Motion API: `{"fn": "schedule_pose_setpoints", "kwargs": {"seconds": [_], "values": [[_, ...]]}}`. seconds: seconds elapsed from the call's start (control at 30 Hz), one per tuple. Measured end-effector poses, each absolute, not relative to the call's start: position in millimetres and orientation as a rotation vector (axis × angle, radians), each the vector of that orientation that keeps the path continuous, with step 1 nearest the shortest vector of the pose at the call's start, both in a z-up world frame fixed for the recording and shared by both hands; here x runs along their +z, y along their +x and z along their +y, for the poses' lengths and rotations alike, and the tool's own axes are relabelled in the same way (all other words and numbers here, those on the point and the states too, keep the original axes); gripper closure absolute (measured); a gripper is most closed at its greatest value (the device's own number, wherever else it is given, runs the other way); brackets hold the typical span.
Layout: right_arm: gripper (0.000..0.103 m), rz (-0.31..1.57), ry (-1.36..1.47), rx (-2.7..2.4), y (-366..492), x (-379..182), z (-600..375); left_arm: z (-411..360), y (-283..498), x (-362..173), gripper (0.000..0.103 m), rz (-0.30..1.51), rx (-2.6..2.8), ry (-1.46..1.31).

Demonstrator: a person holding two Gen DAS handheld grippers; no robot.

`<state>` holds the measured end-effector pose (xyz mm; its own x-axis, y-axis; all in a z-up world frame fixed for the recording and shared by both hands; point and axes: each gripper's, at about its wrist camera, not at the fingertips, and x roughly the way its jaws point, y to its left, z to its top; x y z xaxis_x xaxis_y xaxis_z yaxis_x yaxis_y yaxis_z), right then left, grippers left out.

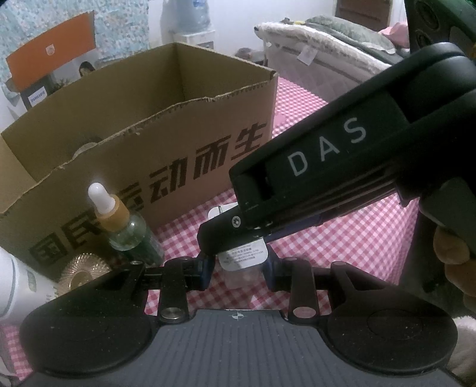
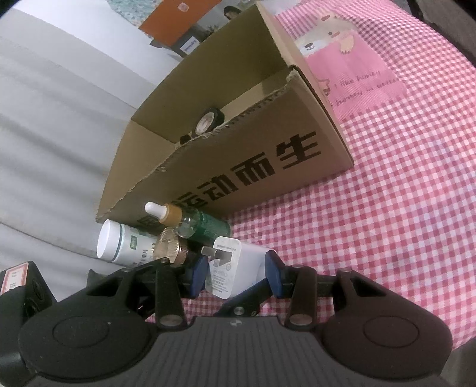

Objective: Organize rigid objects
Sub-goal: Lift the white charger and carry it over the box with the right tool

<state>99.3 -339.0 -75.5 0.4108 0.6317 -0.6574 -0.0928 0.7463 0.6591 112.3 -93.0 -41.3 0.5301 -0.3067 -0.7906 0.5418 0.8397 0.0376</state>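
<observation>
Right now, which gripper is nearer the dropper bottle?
Left, narrowly. The left gripper sits right beside the dropper bottle, at its base. The right gripper comes in from the other side, shut on the charger, a gap away.

Home bedroom: bed (image 1: 327, 44) with fleecy blankets in the back, water dispenser bottle (image 1: 195, 13) by the wall, pink checked cloth (image 2: 401, 178) over the work surface, cardboard box (image 1: 166, 143) on it.

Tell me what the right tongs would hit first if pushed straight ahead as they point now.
Likely the green dropper bottle just past the white charger held in the right tongs, then the cardboard box; depth is uncertain.
</observation>
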Motion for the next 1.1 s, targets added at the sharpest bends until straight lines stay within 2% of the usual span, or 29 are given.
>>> {"fn": "schedule_pose_setpoints", "kwargs": {"seconds": [0.6,1.1], "values": [[0.057,0.979,0.543,0.503,79,-43,-333,-84,87,-16,0.071,0.782,-0.494,0.285],[0.058,0.828,0.429,0.579,78,21,-317,-77,87,38,0.071,0.640,-0.440,0.260]]}}
